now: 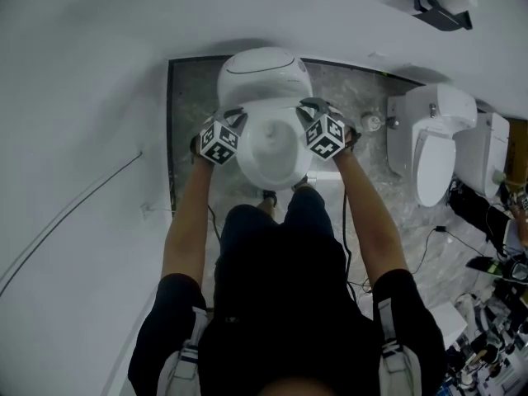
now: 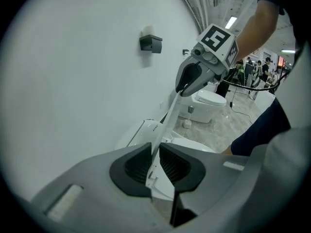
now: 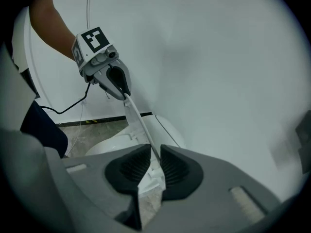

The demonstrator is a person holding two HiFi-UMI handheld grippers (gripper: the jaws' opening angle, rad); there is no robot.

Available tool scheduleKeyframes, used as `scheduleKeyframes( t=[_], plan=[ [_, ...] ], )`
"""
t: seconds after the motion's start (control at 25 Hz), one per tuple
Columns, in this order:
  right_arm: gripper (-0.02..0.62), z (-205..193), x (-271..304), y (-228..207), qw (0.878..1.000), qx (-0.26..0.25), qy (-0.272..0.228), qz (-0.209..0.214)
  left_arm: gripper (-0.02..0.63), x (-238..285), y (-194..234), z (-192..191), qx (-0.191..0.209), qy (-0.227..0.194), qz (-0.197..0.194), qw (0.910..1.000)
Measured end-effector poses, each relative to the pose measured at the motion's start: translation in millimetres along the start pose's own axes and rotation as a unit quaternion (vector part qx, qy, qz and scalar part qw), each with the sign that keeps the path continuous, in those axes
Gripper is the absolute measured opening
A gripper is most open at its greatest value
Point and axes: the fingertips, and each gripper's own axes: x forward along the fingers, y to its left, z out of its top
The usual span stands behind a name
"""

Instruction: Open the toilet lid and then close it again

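Over the toilet [image 1: 262, 71], at the floor's [image 1: 363, 89] far edge against the wall [image 1: 82, 73], the lid [image 1: 272, 151] is tilted up. The left claw [image 2: 154, 165] clamps its left rim, the right claw [image 3: 154, 164] its right rim.

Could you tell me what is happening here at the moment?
A person stands over a toilet with a gripper in each hand. The left gripper and the right gripper each pinch one side edge of the toilet lid, which is held partly raised, tilted above the bowl.
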Motion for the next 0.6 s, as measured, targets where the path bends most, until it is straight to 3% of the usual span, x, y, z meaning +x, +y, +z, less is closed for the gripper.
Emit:
scheduleKeyframes(
  t=[0.2,0.4,0.6],
  plan=[
    [0.069,9,9,-17,1.000,0.026,-0.016,0.003,0.061,5,20,3,-0.055,-0.009,-0.016,0.9983],
    [0.071,16,17,-32,0.999,0.043,-0.026,0.000,0.061,9,37,11,-0.066,-0.014,-0.017,0.9976],
    [0.084,21,23,-47,0.995,0.090,-0.041,0.011,0.064,14,52,11,-0.108,-0.026,-0.023,0.9936]
  ],
)
